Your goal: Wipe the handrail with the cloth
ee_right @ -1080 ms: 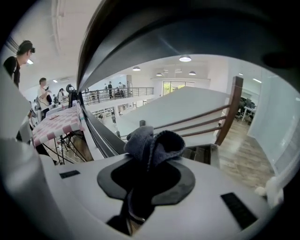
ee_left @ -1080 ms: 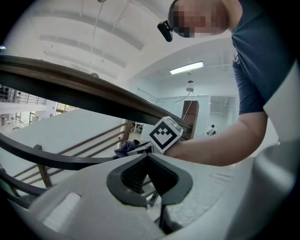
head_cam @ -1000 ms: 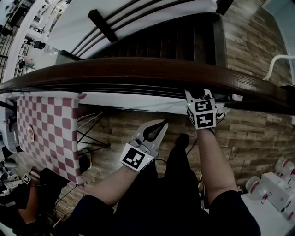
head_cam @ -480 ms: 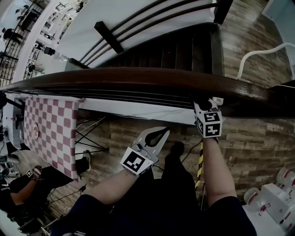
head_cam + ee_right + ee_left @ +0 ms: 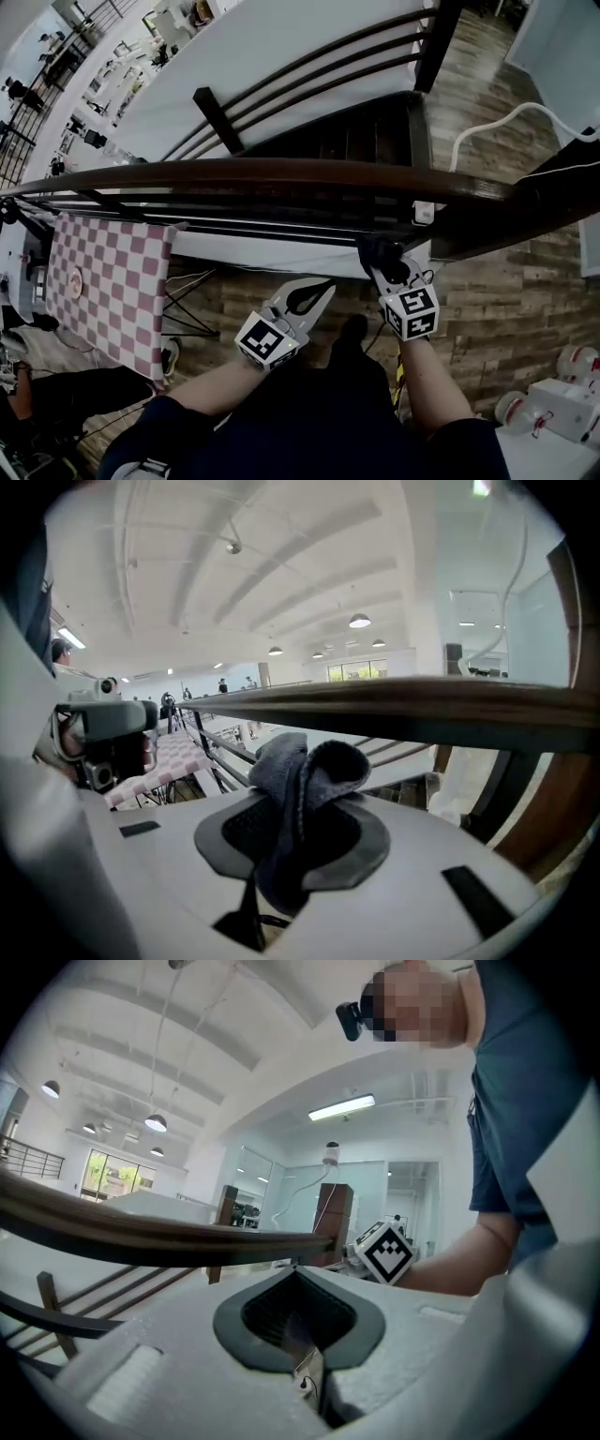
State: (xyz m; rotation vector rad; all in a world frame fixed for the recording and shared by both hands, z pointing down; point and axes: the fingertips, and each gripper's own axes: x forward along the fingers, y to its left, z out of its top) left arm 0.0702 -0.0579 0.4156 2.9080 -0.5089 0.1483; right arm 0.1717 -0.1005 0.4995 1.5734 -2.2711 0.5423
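The dark brown wooden handrail [image 5: 281, 173] curves across the head view from left to right. My right gripper [image 5: 384, 261] sits just below it, shut on a bunched dark grey cloth [image 5: 378, 249]. In the right gripper view the cloth [image 5: 302, 772] sticks up from the shut gripper [image 5: 298, 810], and the handrail [image 5: 450, 710] passes above it with a gap between them. My left gripper [image 5: 327, 284] hangs lower and to the left, shut on nothing. In the left gripper view the gripper [image 5: 296, 1277] points toward the handrail [image 5: 141, 1232].
Thin dark rails [image 5: 234, 225] run under the handrail. A thick dark post [image 5: 553, 202] joins it at the right. Stairs [image 5: 366, 122] drop away beyond. A checkered table [image 5: 103, 291] stands at the left, white devices [image 5: 553, 403] at the lower right, a person [image 5: 37, 398] at the lower left.
My right gripper, with the cloth, has dropped from the handrail's underside to a spot lower and slightly left. The left gripper has barely moved. The head view has tilted up.
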